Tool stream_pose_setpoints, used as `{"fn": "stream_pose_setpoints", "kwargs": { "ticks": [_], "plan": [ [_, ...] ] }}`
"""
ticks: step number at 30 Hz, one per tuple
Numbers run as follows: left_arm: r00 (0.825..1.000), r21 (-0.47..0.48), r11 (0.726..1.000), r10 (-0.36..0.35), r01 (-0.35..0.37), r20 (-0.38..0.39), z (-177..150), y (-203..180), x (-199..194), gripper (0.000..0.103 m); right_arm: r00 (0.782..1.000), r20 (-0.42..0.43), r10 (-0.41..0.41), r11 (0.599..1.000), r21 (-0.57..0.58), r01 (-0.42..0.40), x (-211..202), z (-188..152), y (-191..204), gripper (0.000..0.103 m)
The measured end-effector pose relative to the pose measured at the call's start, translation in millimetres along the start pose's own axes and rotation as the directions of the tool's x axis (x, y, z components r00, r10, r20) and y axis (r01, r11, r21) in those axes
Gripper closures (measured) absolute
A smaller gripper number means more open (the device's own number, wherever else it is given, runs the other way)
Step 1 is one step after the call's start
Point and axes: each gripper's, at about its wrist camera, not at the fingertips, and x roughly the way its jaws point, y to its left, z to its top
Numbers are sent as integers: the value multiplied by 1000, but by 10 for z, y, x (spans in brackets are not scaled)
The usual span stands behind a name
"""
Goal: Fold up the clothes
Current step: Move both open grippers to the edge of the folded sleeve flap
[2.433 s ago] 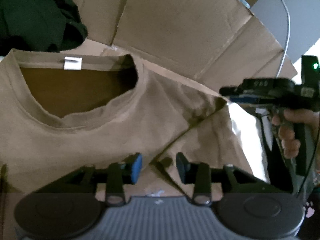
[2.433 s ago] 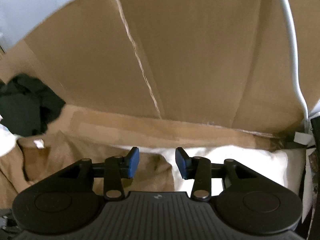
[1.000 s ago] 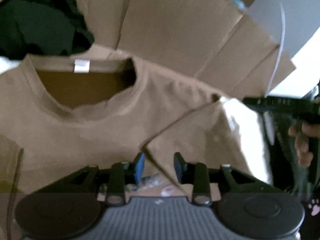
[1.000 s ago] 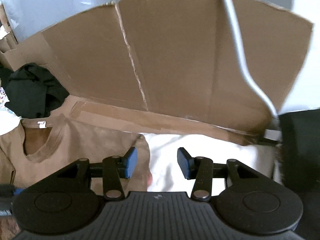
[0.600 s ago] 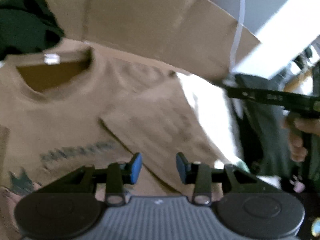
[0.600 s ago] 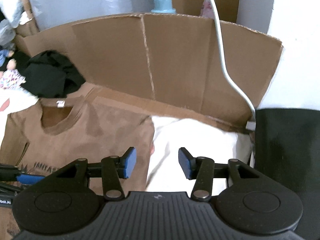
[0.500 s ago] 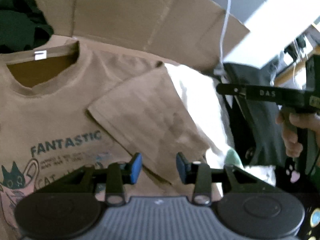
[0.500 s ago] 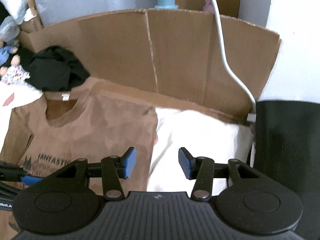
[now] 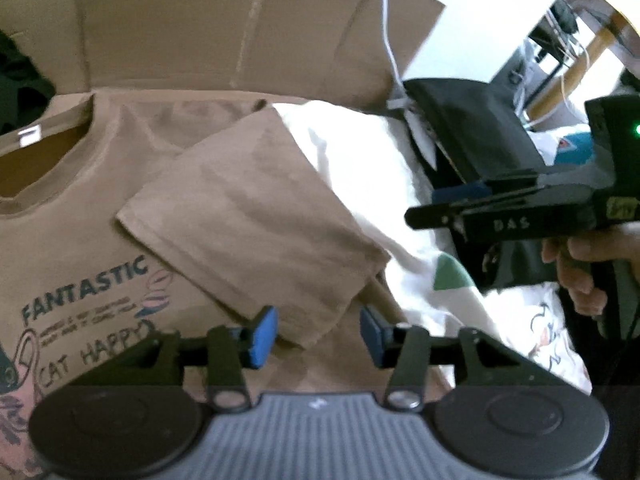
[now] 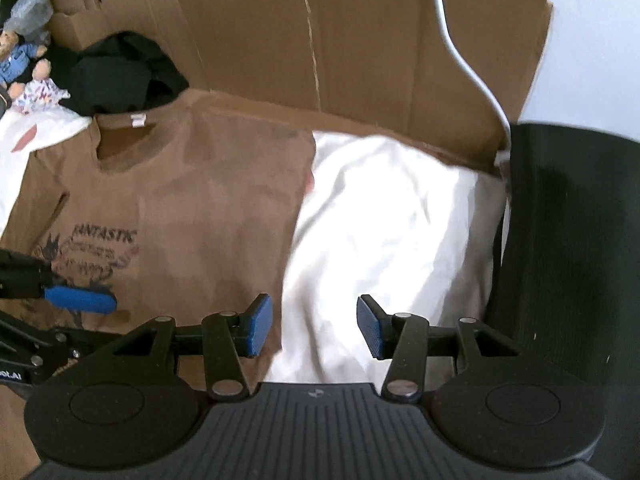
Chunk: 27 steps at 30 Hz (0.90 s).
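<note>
Lying flat ahead of both claws: brown T-shirt [image 10: 192,208], collar far, long axis running away, sleeve [image 9: 248,216] folded inward | left gripper [image 9: 316,334] nearer, over the shirt's edge, jaws opening, nothing pinched | right gripper [image 10: 312,328] parted, empty, over white cloth [image 10: 392,220] | both pitched steeply down

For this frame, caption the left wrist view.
Left gripper, opening and empty, above brown T-shirt with sleeve folded in.

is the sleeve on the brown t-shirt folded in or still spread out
Folded in: the sleeve lies flat across the brown t-shirt's chest.
</note>
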Motion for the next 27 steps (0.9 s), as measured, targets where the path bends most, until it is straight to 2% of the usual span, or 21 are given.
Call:
{"fn": "stream_pose_setpoints", "kwargs": {
  "ticks": [3,5,6,9,12,14,16,19,22,27],
  "plan": [
    [999,52,998,27,-28,21,-24,-41,51,56,1000,-16,5,1000,14,-5,33,-107,-17,51],
    [999,74,997,20,-22,30,-42,-50,74,65,1000,-20,-2,1000,21,3,51,-174,-11,51],
    [999,74,997,13,-15,34,-55,-42,88,65,1000,-16,-7,1000,20,7,53,-201,1,51],
    [999,75,997,-9,6,34,-98,-21,146,65,1000,-4,-13,1000,17,13,62,-260,41,52],
    [999,75,997,-22,19,32,-118,-13,177,63,1000,-13,15,999,31,-14,106,-311,56,52],
    [999,73,997,-29,27,25,-131,-8,203,51,1000,-13,20,999,31,-20,122,-320,72,52],
    [1000,101,995,-17,15,11,-162,-25,236,46,1000,-17,26,1000,16,-26,148,-344,118,52],
    [1000,124,992,28,-28,-4,-204,-7,285,47,1000,-21,-6,1000,-6,6,197,-382,191,52],
    [999,118,993,33,-33,2,-208,41,289,50,999,-4,-36,999,14,36,201,-400,199,52],
    [999,151,988,41,-41,6,-163,16,296,54,999,28,-18,1000,9,18,205,-424,246,52]
  ]
}}
